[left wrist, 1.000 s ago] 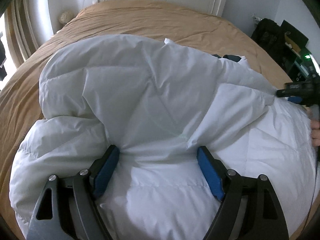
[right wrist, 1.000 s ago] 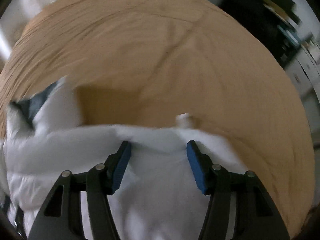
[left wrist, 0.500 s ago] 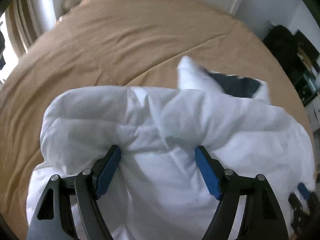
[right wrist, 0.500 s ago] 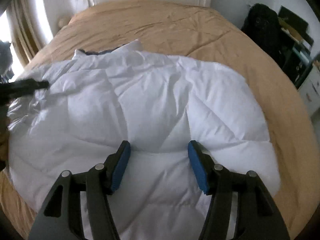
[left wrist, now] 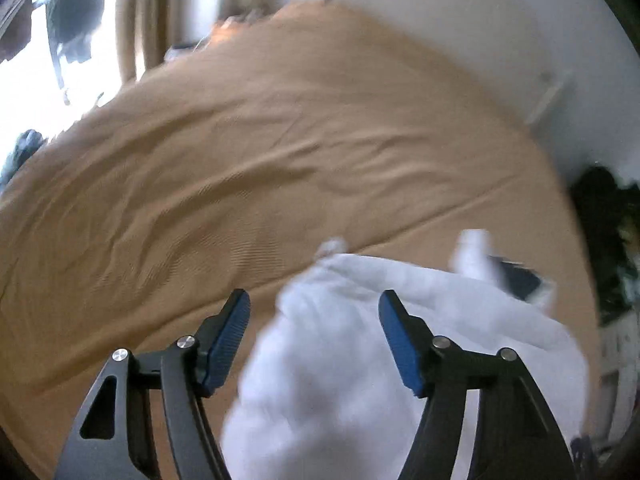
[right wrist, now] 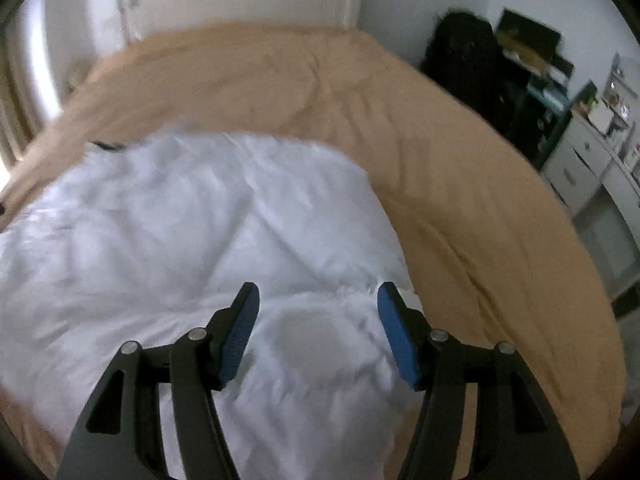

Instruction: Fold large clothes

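White padded coat point(right wrist: 192, 248) lies bunched on tan bed point(right wrist: 460, 184). Left tool point(left wrist: 314, 338): jaws apart, just been closing, gripping nothing. Right tool point(right wrist: 318, 328): jaws apart, empty, above coat.

I see a white puffy jacket point(right wrist: 192, 248) with faint quilted seams, plain and unpatterned, and a dark navy lining point(left wrist: 520, 282) showing at its far edge in the left wrist view. It lies on a bed point(right wrist: 460, 184) covered in a plain tan spread with a fine ribbed weave point(left wrist: 248, 168). My left tongs point(left wrist: 314, 336) and right tongs point(right wrist: 318, 332) are black with bright blue ribbed pads point(right wrist: 394, 332) and silver pivot screws. Behind the bed the headboard point(right wrist: 224, 4) is white, the curtain point(left wrist: 140, 20) beige, the bag point(right wrist: 468, 56) in the corner black, and the drawer unit point(right wrist: 588, 164) pale grey-white.
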`<state>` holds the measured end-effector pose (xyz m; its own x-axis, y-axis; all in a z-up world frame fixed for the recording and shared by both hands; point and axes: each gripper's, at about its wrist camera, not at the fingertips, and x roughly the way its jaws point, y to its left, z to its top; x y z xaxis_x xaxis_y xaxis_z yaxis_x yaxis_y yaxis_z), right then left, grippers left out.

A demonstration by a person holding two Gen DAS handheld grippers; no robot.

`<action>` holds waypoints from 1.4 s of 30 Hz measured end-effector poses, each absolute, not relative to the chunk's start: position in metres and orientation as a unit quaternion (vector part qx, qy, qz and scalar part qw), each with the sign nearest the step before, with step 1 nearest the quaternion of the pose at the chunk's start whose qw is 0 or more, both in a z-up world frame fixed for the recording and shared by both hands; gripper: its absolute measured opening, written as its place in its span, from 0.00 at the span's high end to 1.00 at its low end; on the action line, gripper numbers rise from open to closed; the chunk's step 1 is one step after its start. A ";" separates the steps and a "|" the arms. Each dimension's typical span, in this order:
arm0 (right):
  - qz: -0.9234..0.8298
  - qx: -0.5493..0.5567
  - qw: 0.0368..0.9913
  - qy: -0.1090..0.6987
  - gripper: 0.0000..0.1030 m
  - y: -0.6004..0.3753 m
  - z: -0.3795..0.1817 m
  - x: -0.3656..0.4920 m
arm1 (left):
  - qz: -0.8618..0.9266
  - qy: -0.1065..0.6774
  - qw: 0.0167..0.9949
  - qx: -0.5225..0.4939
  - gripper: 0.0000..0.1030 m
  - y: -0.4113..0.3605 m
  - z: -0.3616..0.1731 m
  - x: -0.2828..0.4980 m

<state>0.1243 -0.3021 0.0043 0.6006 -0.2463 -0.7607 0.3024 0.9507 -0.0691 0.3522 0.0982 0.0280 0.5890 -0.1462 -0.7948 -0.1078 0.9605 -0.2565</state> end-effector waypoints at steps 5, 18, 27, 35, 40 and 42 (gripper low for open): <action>-0.098 0.045 0.904 0.413 0.30 -0.275 0.014 0.101 | -0.085 0.433 0.893 -0.087 0.24 0.055 0.023 0.270; -0.110 0.242 0.853 0.449 0.19 -0.371 -0.017 0.049 | -0.070 0.465 0.848 -0.245 0.14 0.141 -0.024 0.245; 0.005 0.425 0.780 0.459 0.08 -0.379 -0.070 0.038 | -0.135 0.491 0.779 -0.367 0.05 0.138 -0.082 0.239; 0.032 0.413 0.781 0.468 0.00 -0.358 -0.088 0.094 | -0.143 0.493 0.763 -0.392 0.06 0.114 -0.103 0.286; 0.054 0.447 0.779 0.437 0.52 -0.359 -0.074 0.095 | -0.137 0.481 0.782 -0.372 0.56 0.110 -0.090 0.286; 0.060 0.431 0.790 0.432 0.59 -0.354 -0.056 0.091 | -0.139 0.473 0.786 -0.374 0.68 0.117 -0.080 0.277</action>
<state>0.0906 -0.3535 -0.0562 0.6202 0.4662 -0.6309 0.2781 0.6214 0.7325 0.2768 0.1167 -0.0796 0.5141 -0.5722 -0.6389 -0.1353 0.6815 -0.7192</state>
